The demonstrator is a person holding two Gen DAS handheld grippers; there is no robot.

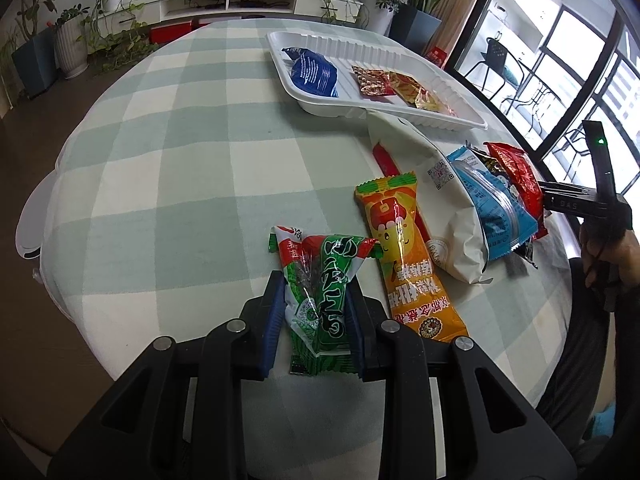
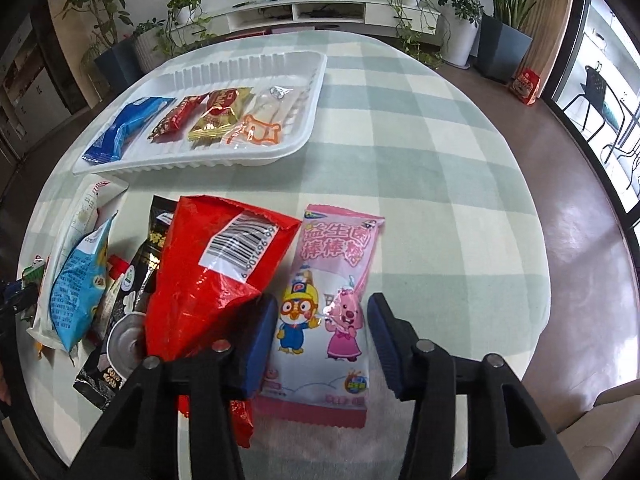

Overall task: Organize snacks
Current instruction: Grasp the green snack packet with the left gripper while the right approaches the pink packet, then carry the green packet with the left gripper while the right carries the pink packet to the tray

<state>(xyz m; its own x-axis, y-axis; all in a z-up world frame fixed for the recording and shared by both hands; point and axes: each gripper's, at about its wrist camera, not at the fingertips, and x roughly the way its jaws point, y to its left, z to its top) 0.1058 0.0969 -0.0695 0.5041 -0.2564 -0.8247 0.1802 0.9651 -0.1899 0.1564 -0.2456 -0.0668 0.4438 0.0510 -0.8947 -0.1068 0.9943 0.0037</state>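
Snacks half sorted: left gripper (image 1: pixel 316 312) is clenched on the green packet (image 1: pixel 320 300), presumably to carry it to the white tray (image 1: pixel 280 46) at 1 o'clock, which holds a blue packet (image 1: pixel 314 72) and others. Right gripper (image 2: pixel 320 340) is spread wide around the pink lollipop packet (image 2: pixel 324 300) — no pinch yet. Red bag (image 2: pixel 216 276) crowds its left finger; orange packet (image 1: pixel 408 256) lies beside the green one.

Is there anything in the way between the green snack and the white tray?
Nothing visible blocks it. The left gripper is shut on the green snack, and bare checked tablecloth runs up to the white tray. The orange packet and the white bag lie off to the right.
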